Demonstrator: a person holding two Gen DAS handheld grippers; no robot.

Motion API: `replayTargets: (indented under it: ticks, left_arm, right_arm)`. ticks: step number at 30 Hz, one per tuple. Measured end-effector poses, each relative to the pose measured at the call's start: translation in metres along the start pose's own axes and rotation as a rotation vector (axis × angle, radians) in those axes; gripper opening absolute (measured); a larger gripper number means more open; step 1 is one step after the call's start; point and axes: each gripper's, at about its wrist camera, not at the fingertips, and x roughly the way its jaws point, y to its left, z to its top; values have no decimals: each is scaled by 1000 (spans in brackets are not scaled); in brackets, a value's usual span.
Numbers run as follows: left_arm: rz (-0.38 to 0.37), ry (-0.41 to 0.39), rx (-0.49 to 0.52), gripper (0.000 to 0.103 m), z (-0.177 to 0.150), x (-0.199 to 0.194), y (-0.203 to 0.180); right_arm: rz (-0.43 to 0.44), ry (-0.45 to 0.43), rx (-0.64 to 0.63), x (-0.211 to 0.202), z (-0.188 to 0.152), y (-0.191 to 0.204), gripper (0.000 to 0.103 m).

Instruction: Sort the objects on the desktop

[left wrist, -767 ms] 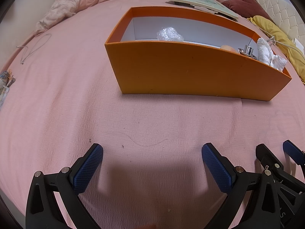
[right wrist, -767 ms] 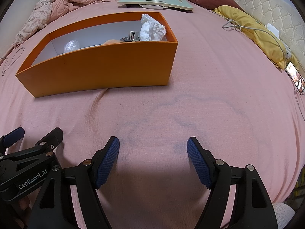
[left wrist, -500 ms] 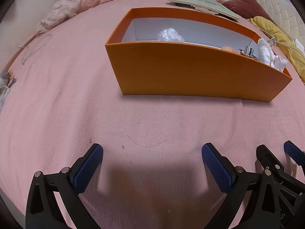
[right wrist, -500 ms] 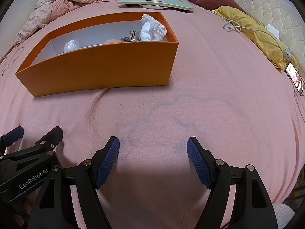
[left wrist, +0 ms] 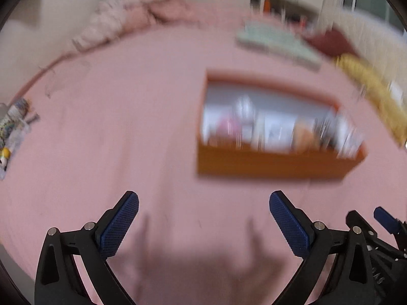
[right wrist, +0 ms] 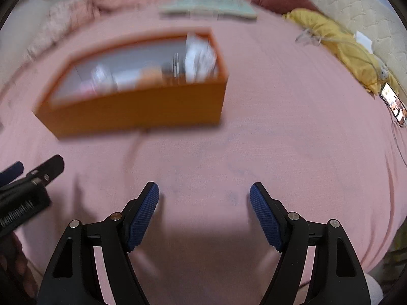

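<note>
Bedsheet [right wrist: 279, 139], pink and blurred, bears orange box [right wrist: 142, 111].

Right gripper [right wrist: 204, 198]: we held it empty, jaws apart.
Orange box [right wrist: 142, 109]: blurred on our pink bedspread [right wrist: 292, 139].

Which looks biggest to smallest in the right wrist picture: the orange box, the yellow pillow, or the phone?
1. orange box
2. yellow pillow
3. phone, by far the smallest

The box is nearer the camera, so its lead may be partly that.
</note>
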Motion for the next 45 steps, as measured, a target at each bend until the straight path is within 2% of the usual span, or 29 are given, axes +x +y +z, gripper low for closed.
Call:
replayTargets:
  ticks: [2,4,6,8,11,14,15,17,18,19,20,23,24,26,30,32,33,34,39,42,45]
  left_arm:
    - [-18,-77,-1,101,17,-14,3]
    - [-70,-105,-14,98,45,-11,0]
    - [-144,-96,-33,84,67,2,-3]
    - [-192,-66,-39,77,82,19,-8]
    - [-205,-66,-38,76,91,36,-12]
    - [-204,-72,-24,76,87,39,-14]
    - [-208,-67,-18,76,85,40,-15]
    - [-217,-58,-7,76,81,43,-16]
    - [-221,-54,-1,71,80,44,-17]
    - [-226,-49,5,67,78,46,-18]
    - [-230,-45,11,59,76,47,-19]
    - [-243,-31,28,47,71,52,-21]
    - [-248,-27,34,44,69,53,-21]
    - [-239,-18,58,43,67,55,-27]
    - [-235,-5,53,42,64,58,-27]
    - [-224,-4,50,42,64,59,-24]
    - [-221,-2,48,42,64,59,-22]
    - [-218,2,44,42,64,60,-20]
    - [-212,13,28,42,63,63,-14]
    - [-210,16,20,42,62,64,-12]
    - [-208,19,13,42,62,65,-9]
  right_arm:
    - [31,-104,5,-22,7,-6,75]
    - [69,-187,12,-36,22,-14,75]
    - [119,-211,20,-34,42,-18,75]
    - [139,-202,5,-23,62,-16,74]
    - [153,-170,-28,-3,89,-3,58]
    - [161,-143,-69,16,111,11,56]
    - [151,-137,-93,22,114,14,50]
    - [124,-118,-131,31,113,19,44]
    - [120,-102,-142,36,111,19,38]
    - [124,-86,-147,40,108,19,36]
    - [127,-74,-152,42,106,18,36]
    - [64,-79,-214,46,100,22,35]
    - [42,-77,-231,49,98,23,31]
    - [-3,-83,-259,50,96,23,19]
    - [-14,-85,-239,54,101,16,16]
    - [30,-79,-177,52,107,8,12]
    - [68,-79,-135,50,110,2,4]
    - [123,-89,-88,45,113,-6,2]
    - [340,-141,47,21,121,-36,2]
    - [433,-108,82,20,121,-43,2]
    - [561,-25,98,18,111,-43,2]
